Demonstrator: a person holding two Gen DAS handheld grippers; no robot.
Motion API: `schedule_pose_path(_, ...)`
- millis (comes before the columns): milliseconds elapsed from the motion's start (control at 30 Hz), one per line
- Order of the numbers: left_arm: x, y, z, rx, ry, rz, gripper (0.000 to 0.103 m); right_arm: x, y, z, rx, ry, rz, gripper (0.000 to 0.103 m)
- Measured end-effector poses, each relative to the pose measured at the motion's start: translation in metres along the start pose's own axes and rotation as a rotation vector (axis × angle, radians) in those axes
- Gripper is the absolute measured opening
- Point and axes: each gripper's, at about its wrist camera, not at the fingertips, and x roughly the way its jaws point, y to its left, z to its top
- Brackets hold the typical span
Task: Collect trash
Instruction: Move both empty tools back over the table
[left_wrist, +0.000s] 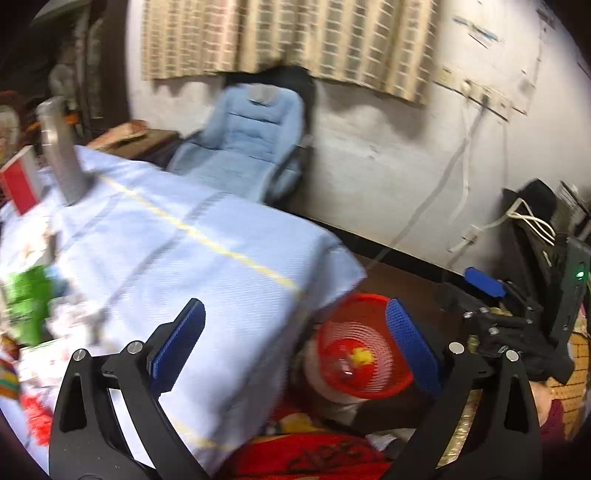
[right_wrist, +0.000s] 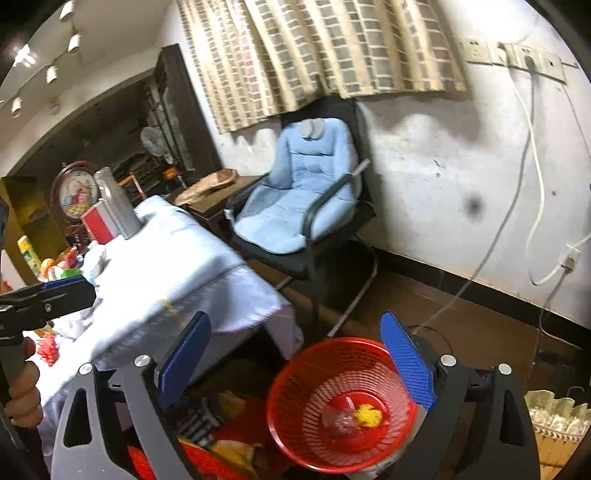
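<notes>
Blue cloth (right_wrist: 173, 266) covers the big table on the left side of the room, and it hangs down at the near corner. A blue padded chair (right_wrist: 299, 195) stands at the far wall, under a checked curtain (right_wrist: 317, 55). White cables (right_wrist: 535, 177) hang down the wall on the right. On the floor, near the table corner and a little to the right, sits a red mesh basket (right_wrist: 340, 402). It stands up straight with its mouth open to the top. At the bottom of the basket lie two bits of trash: a yellow scrap (right_wrist: 367, 415) and a clear crinkly wrapper (right_wrist: 341, 421), just beside each other. More trash lies on the left of the table top, with a green packet (left_wrist: 27, 302) among it, but that part is blurry. A silver bottle (left_wrist: 61, 155) and a red and white box (left_wrist: 20, 182) stand at the far end of the table. The left gripper (left_wrist: 295, 343) has its blue pads spread wide apart, with nothing between them. The right gripper (right_wrist: 295, 362) is spread wide too, and it holds nothing; it hangs above the basket. A hand (right_wrist: 22, 391) on the left holds the handle of the other tool over the table.
</notes>
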Motion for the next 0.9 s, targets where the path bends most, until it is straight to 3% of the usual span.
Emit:
schedule_pose_path(167,-0.048,0.059,-0.014,-0.08,-0.073,0.109,0.096,0.003,0.052,0.007,-0.08,0.008,0.115,0.092)
schedule_pose_path(433,-0.097,0.166,-0.076,-0.251,-0.033,0.307,0.096,0.007,0.124,0.007,-0.188,0.037,0.249,0.092)
schedule_pose_path(667,-0.104,0.21,-0.118,-0.377,0.017,0.298,0.096,0.005,0.167,-0.007,-0.273,0.052,0.275,0.092)
schedule_pose_path(900,-0.086,0.214,-0.127,-0.328,0.105,0.301,0.096,0.012,0.19,-0.013,-0.308,0.076,0.317,0.092)
